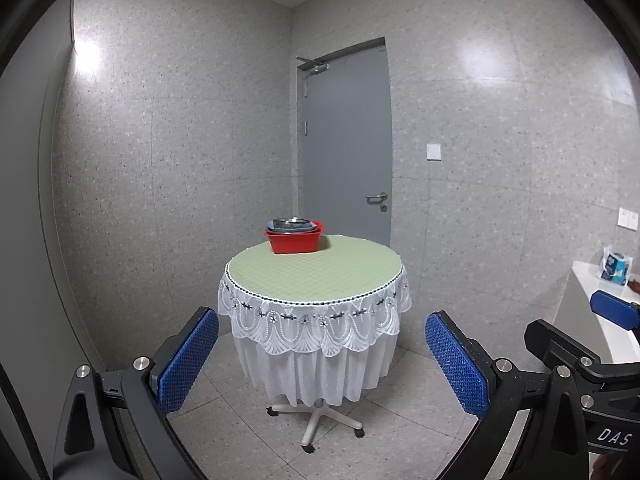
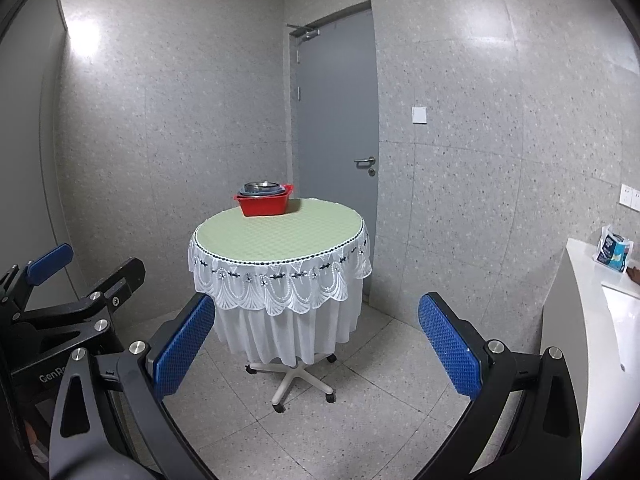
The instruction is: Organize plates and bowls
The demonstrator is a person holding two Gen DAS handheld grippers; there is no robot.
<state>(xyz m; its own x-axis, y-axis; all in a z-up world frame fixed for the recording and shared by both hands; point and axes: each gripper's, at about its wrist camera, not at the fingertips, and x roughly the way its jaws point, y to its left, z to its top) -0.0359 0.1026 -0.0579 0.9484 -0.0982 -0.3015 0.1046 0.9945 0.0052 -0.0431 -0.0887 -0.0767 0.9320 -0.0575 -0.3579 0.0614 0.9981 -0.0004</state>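
A red plastic basin [image 1: 295, 241] stands at the far left of a round table [image 1: 316, 276] with a green top and white lace skirt. A stack of bowls and plates [image 1: 291, 224], metal and blue-grey, sits inside it. The basin [image 2: 265, 204] with the stack [image 2: 263, 189] on the table [image 2: 280, 236] also shows in the right wrist view. My left gripper [image 1: 322, 354] is open and empty, well back from the table. My right gripper [image 2: 312, 342] is open and empty, also well back. Each gripper shows at the edge of the other's view.
A grey door [image 1: 346, 140] is behind the table. A white counter [image 2: 592, 320] with a blue-and-white packet [image 2: 614, 254] stands at the right. The table rests on a wheeled star base [image 1: 316, 420] on a tiled floor.
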